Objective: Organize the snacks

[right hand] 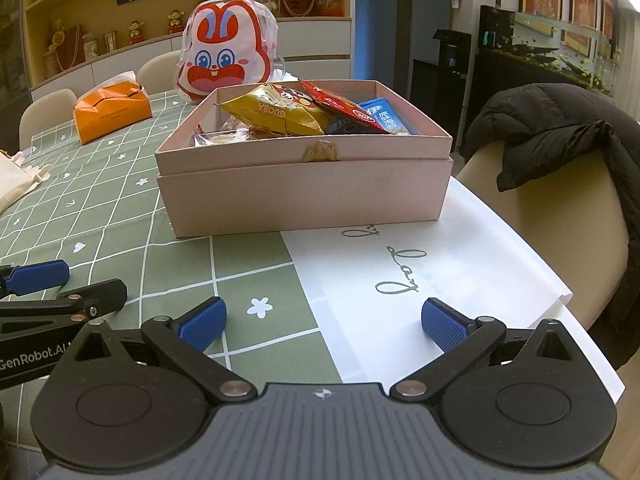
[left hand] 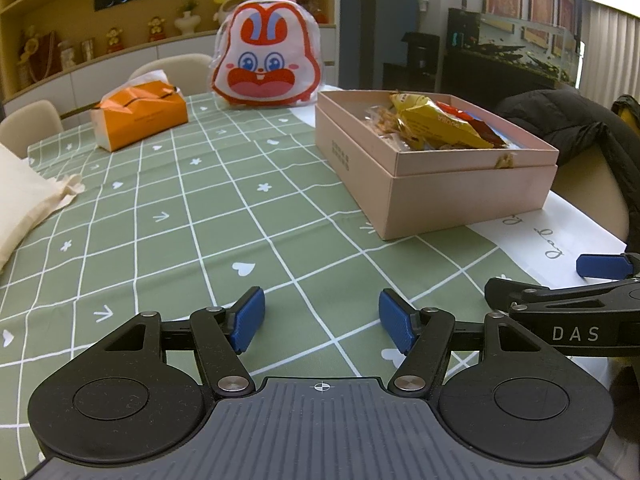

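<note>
Left tool (left hand: 322,320) and right tool (right hand: 324,322): both spread wide, holding nothing, low over the tabletop (left hand: 180,200) and side by side. Snacks (right hand: 304,114) heaped in the pink box (right hand: 304,192), well ahead. Risk: slippery, overlapping packets, so a pinch on the yellow bag (right hand: 276,116) likely to drag neighbours out. Only from the right: blue packet (right hand: 384,116), draped jacket (right hand: 560,128). Only from the left: full cloth bag (left hand: 24,196).
</note>
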